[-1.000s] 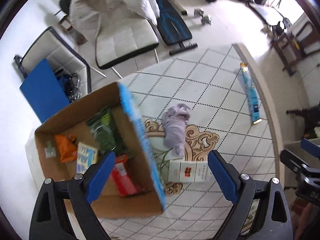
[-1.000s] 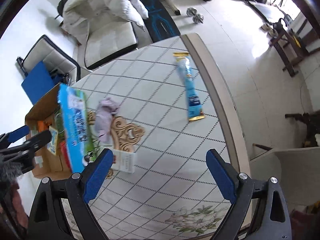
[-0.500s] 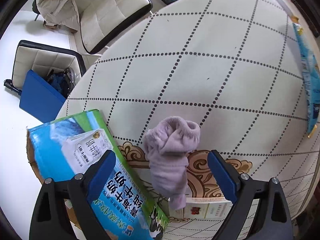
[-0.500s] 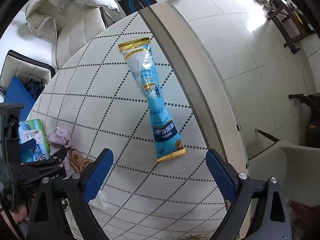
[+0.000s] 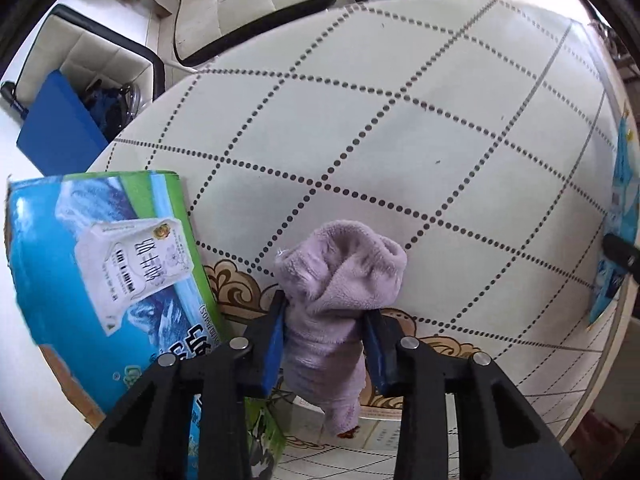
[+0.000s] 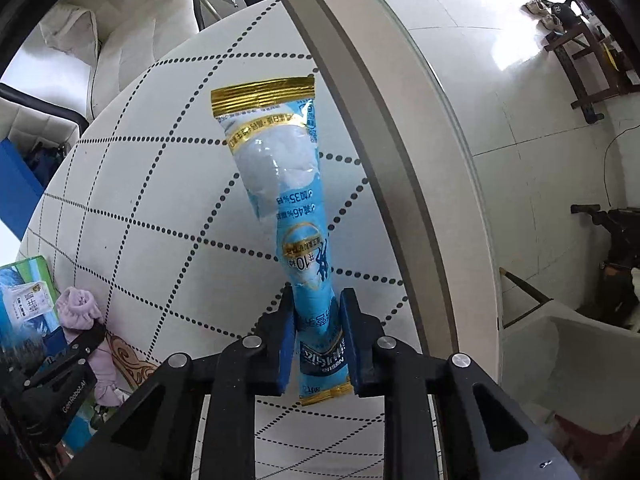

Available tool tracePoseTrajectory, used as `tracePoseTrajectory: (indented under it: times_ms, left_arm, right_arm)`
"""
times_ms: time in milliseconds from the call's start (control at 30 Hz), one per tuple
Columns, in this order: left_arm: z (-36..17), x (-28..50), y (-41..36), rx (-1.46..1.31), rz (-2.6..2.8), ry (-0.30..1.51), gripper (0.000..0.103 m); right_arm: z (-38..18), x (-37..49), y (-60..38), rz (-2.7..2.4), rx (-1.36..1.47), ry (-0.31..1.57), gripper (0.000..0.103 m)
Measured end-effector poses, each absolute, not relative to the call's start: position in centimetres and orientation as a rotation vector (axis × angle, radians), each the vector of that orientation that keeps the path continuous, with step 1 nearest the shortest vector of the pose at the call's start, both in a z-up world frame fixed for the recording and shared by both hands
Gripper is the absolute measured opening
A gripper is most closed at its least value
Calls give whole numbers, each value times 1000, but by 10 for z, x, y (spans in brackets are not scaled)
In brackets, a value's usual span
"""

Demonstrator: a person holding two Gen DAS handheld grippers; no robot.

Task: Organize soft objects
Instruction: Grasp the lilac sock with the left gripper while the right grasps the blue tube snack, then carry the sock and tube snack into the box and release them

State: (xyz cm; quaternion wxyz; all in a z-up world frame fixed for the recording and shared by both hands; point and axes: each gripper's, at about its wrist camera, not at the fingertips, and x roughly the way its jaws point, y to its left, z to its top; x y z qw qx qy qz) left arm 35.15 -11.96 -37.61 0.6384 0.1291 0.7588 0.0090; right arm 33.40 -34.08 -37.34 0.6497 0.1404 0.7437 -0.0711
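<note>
Half a second ago both pairs of blue fingers stood wide apart above the table; now each has come down and clamped. The left gripper [image 5: 324,332] pinches the fuzzy lilac sock [image 5: 340,280] at its middle, near the table's left edge beside the blue-and-green printed milk carton box [image 5: 108,264]. The right gripper [image 6: 318,336] squeezes the long blue plastic snack pouch with gold-sealed ends [image 6: 288,208] near its lower end, close to the right edge of the white dotted-diamond tablecloth [image 5: 400,120].

Risks, as I judge them: the pouch is held far from its middle, so its long free end may sag or twist out of the fingers on lifting — and the sock's loose toe could snag the small white carton [image 5: 384,436] partly hidden beneath it.

The box's inside is out of view, and the pouch's lower print is covered by the fingers.
</note>
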Motion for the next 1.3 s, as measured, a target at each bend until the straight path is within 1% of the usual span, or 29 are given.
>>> tracePoseTrajectory:
  times_ms: [67,167,367,500,667,733,833,967,1067,1300]
  left_arm:
    - [-361,349,-120,260,6,1701,32]
    - [-329,341,-121,200,-31,1650,32]
    - [-250,308,-101,107,-112,1527,32]
    - [-202,284,-58,55,-118,1456,32]
    - [-160,264,33,-3,-42,1388,32]
    - [-149,257,70,-19,7,1367,32]
    - [-147,252,119,-44,67,1358,32]
    - [-158,251,177,-63,138,1380,32]
    - [-180,256,208,-74,177,1420,32]
    - [-258,287,258,-86,232,1579,32]
  right_arm:
    - [-366,326,-340,-149,326,1684,18]
    - [-347,314,-335,-110,359,1664,17]
    - [-278,286,-299,31,406,1588,17]
    - [-228,270,-257,135,390,1539,17]
    - [-176,263,-173,274,338,1503,17]
    - [-167,267,-139,303,301,1500,17]
    - [-166,273,-90,319,249,1507,17]
    - [-184,287,-34,288,177,1531,17]
    - [-210,299,-6,245,137,1571,17]
    - [-263,317,28,159,59,1641,17]
